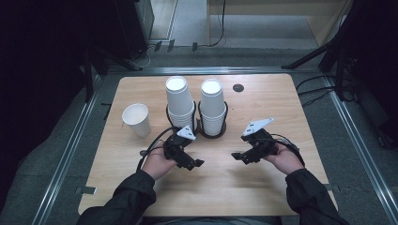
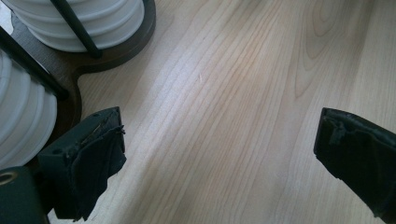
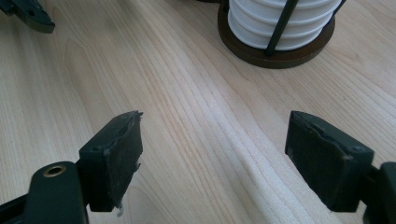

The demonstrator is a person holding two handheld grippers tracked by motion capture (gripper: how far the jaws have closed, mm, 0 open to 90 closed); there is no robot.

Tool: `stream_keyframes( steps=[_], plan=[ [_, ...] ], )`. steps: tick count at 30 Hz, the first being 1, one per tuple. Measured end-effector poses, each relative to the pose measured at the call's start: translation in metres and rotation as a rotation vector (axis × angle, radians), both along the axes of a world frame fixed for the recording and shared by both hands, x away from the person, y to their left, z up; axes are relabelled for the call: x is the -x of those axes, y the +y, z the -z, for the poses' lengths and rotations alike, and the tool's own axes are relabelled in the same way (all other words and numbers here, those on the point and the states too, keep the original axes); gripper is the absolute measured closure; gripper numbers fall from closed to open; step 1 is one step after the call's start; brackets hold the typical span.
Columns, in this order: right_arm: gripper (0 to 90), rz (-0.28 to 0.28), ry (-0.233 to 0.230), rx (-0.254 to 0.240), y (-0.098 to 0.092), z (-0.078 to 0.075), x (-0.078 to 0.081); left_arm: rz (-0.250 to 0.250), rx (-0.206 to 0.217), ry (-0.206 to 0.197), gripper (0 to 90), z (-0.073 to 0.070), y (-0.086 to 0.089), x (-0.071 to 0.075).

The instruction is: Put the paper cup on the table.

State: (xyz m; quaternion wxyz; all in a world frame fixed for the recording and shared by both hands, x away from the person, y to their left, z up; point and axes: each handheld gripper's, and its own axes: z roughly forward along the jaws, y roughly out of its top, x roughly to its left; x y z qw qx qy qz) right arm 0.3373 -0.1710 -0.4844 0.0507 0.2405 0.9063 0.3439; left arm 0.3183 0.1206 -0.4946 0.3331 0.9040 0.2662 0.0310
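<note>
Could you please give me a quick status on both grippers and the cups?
Left gripper open, empty. Right gripper open, empty. Two cup stacks in holder; single cup apart, upright.

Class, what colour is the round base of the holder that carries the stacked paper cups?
Dark brown, under the white stacked paper cups; the round wooden base shows best in the right gripper view.
</note>
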Motion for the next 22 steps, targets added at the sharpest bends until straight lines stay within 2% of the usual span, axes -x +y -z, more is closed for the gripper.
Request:
stream_keyframes(
  steps=[22],
  plan=[
    [19.3,-0.017,-0.011,0.004,0.0013,0.0004,0.0010,0.003,0.012,0.013,2.0,0.0003,0.0036,-0.0022]
  ],
)
